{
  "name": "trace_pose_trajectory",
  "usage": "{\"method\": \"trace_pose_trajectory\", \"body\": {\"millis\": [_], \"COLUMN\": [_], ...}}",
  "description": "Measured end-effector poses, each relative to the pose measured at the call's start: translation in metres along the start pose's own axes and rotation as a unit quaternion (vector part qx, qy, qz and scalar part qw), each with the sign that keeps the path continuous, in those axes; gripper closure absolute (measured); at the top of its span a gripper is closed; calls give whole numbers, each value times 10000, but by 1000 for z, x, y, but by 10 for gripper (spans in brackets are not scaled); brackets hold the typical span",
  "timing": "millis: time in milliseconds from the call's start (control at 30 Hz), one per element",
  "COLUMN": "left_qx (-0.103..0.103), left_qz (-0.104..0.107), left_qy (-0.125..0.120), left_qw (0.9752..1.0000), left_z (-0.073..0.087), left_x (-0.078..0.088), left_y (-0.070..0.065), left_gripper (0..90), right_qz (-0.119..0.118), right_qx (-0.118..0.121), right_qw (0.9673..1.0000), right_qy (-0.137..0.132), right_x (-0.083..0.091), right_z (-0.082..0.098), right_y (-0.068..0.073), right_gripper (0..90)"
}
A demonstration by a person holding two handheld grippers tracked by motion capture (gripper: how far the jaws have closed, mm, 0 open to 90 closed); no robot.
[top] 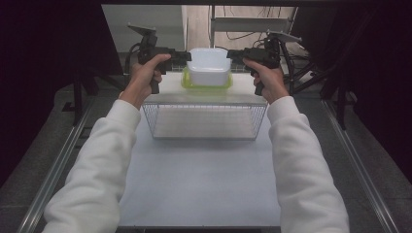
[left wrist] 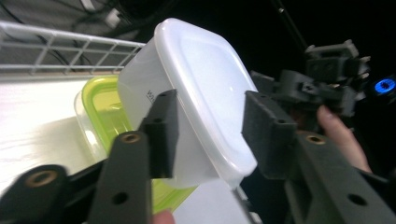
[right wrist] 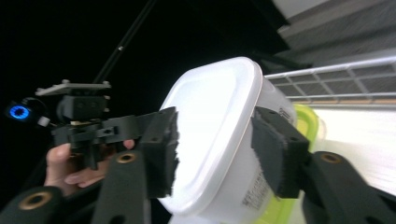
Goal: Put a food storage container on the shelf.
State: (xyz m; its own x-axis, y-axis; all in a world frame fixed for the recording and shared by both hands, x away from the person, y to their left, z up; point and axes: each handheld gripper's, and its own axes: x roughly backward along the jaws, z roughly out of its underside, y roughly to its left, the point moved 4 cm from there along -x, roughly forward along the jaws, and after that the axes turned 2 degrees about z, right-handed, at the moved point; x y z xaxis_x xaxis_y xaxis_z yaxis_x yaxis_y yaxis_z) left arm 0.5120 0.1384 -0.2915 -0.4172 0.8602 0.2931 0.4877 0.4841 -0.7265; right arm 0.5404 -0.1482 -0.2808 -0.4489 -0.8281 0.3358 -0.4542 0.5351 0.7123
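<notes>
A white lidded container stands on top of a clear container with a green lid, on the white surface behind a wire basket. My left gripper is at the white container's left side and my right gripper at its right side, both held level. In the left gripper view the white container has its rim between the open jaws of the left gripper. The right gripper likewise straddles the white container's rim, its pads apart from it. The green lid shows beneath.
The wire basket sits on a white table in front of the containers. A wire rail runs behind them. Dark frame posts and metal rails flank the table on both sides.
</notes>
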Motion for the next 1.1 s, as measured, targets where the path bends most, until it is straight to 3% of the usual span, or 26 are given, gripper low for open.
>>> {"method": "trace_pose_trajectory", "body": {"millis": [67,267,433,533,600,667,733,800,867,933,967,1000,1100], "left_qx": [-141,-734,-1190,-1350,-1480,-1541,-1578,-1594,-1527,-1547,-1546,-1531,-1422], "left_qz": [-93,-288,-441,-445,-552,-661,-714,-729,-620,-708,-730,-750,-903], "left_qy": [-26,-170,-83,-54,-19,47,82,58,79,141,170,269,405], "left_qw": [9999,9967,9919,9898,9874,9858,9848,9845,9863,9853,9851,9850,9849], "left_z": [3,24,56,79,93,108,124,142,162,182,190,203,233], "left_x": [4,26,43,52,57,62,66,71,73,73,72,71,65], "left_y": [-5,-23,-29,-30,-28,-23,-18,-15,-11,-5,-2,4,20], "left_gripper": [473,388,352,340,334,333,332,331,329,326,326,324,319], "right_qz": [130,121,266,514,554,550,694,882,1007,1171,1237,1254,1252], "right_qx": [236,927,1536,1888,1985,2059,2190,2367,2521,2679,2701,2704,2593], "right_qw": [9996,9954,9876,9806,9784,9769,9731,9675,9624,9563,9548,9545,9574], "right_qy": [-72,-214,-200,-134,-127,-168,-150,-131,-100,43,75,109,235], "right_x": [8,39,65,79,87,97,107,115,119,121,121,121,120], "right_z": [2,14,39,59,72,87,103,120,138,161,170,178,205], "right_y": [4,19,23,18,15,11,5,-1,-8,-18,-23,-26,-42], "right_gripper": [442,373,328,311,296,283,275,268,263,255,253,252,251]}}
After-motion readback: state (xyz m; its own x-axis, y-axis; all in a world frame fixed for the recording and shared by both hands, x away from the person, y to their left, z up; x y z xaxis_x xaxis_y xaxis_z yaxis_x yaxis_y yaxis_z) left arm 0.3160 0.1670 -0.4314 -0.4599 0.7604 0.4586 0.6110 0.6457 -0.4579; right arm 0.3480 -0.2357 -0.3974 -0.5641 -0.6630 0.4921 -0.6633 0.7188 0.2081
